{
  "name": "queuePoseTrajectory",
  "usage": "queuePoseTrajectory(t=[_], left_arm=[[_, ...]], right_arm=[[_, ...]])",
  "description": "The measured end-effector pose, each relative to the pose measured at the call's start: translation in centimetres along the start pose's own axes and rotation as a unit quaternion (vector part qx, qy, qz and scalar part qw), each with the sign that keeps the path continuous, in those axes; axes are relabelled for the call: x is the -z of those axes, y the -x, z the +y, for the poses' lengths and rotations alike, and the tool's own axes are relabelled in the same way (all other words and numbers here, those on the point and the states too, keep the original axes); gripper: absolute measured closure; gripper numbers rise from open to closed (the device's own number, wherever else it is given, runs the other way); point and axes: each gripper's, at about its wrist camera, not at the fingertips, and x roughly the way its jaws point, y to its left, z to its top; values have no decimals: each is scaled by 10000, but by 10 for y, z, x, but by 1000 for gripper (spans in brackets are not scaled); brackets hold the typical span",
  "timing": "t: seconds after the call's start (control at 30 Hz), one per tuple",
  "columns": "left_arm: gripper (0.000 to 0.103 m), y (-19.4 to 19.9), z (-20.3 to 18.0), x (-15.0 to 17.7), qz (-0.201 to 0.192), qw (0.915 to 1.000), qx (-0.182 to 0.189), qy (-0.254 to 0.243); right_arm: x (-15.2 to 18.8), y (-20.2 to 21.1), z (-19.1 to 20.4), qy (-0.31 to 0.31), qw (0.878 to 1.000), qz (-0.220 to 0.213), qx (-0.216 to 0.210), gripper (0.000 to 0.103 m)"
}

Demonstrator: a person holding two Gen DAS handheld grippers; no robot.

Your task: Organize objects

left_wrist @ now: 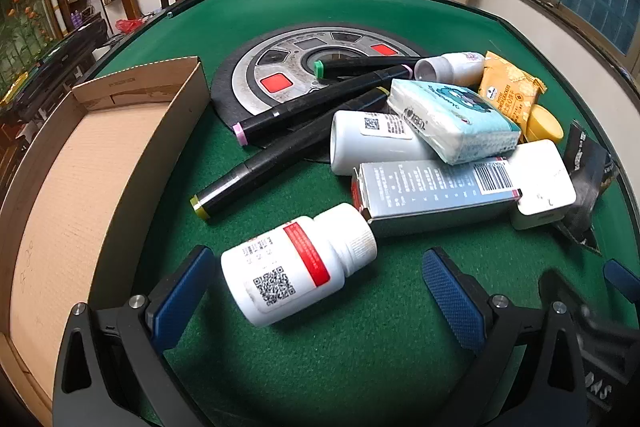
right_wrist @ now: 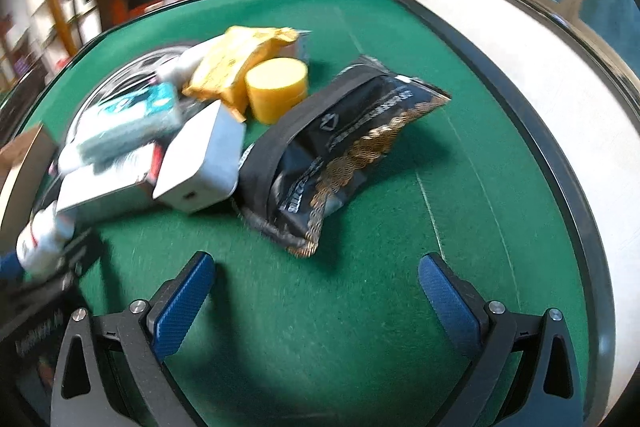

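The left gripper (left_wrist: 318,283) is spread wide over the green table (left_wrist: 320,359). A white pill bottle with a red band (left_wrist: 298,263) lies on its side between the two blue fingers (left_wrist: 182,291), closer to the left one, and neither finger presses on it. On the left sits a brown cardboard box (left_wrist: 152,171) with nothing showing inside it.

Just past the bottle's cap lies a long silver box (left_wrist: 436,197). Its far end rests against a white block with round corners (left_wrist: 542,183). Behind the silver box is a second white bottle (left_wrist: 372,143), and a pack of tissues (left_wrist: 452,121) lies on top of it. Three black markers (left_wrist: 316,107) lie in a loose fan beside them, reaching onto a round grey disc with red squares (left_wrist: 276,83) in the middle of the table. Farther back are a small white bottle (left_wrist: 450,67), an orange snack pack (left_wrist: 510,89) and a yellow round lid (left_wrist: 544,125).

The right gripper (right_wrist: 316,285) is also spread wide and holds nothing. It hangs over bare green felt. This view is blurry, so small things are hard to read. Just ahead of its fingers lies a black shiny bag with gold print (right_wrist: 340,155), touching the white block. Behind the bag stands the yellow round thing, next to the orange pack.
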Motion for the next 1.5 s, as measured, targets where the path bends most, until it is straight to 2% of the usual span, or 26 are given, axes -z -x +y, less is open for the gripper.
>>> queuePoseTrajectory(t=[0.17,0.3,0.37,0.43,0.53,0.57,0.6,0.63,0.73,0.8,0.87,0.9,0.97,1.03,1.17,1.23,1.4,1.5], left_arm=[[0,-1,-2,-1,9,10000,-69,35],[0,7,5,3,84,9998,176,107],[0,25,11,7,-102,9992,347,174],[0,46,12,8,-420,9985,334,-60],[0,74,18,5,-823,9951,324,-447],[0,80,20,4,-926,9936,289,-574],[0,88,22,2,-1049,9913,199,-770],[0,91,23,2,-1116,9895,122,-909],[3,102,26,2,-1211,9825,51,-1412],[9,102,24,7,-1093,9789,201,-1713],[15,94,15,11,-912,9733,226,-2092],[20,89,11,14,-852,9710,213,-2223],[28,70,2,15,-634,9668,181,-2467],[36,53,-2,13,-434,9660,264,-2535],[63,26,-1,5,4,9673,395,-2505],[70,20,2,1,163,9680,570,-2438],[70,20,1,2,272,9676,829,-2369],[70,22,-1,3,224,9688,769,-2344]], right_arm=[[0,-1,0,133,9999,13,-49,0],[0,7,-6,242,9996,16,-118,4],[4,30,-20,150,9989,-424,-166,5],[3,56,-32,84,9956,-927,-122,5],[-14,99,-48,-230,9803,-1952,-216,3],[-22,110,-54,-418,9714,-2306,-389,0],[-26,115,-55,-561,9651,-2480,-626,0],[-40,109,-58,-742,9620,-2394,-1085,0],[-78,62,-42,-682,9809,-1253,-1324,0],[-80,36,-39,-828,9782,-1267,-1420,1],[-74,23,-39,-776,9811,-1137,-1360,1],[-76,19,-38,-710,9810,-1047,-1469,1],[-72,25,-45,-742,9796,-1168,-1458,1],[-69,26,-48,-801,9794,-1199,-1410,0],[-67,20,-50,-903,9795,-1026,-1479,0],[-68,15,-48,-900,9797,-951,-1518,0],[-65,13,-48,-873,9805,-907,-1510,0],[-64,12,-48,-907,9803,-888,-1513,0]])
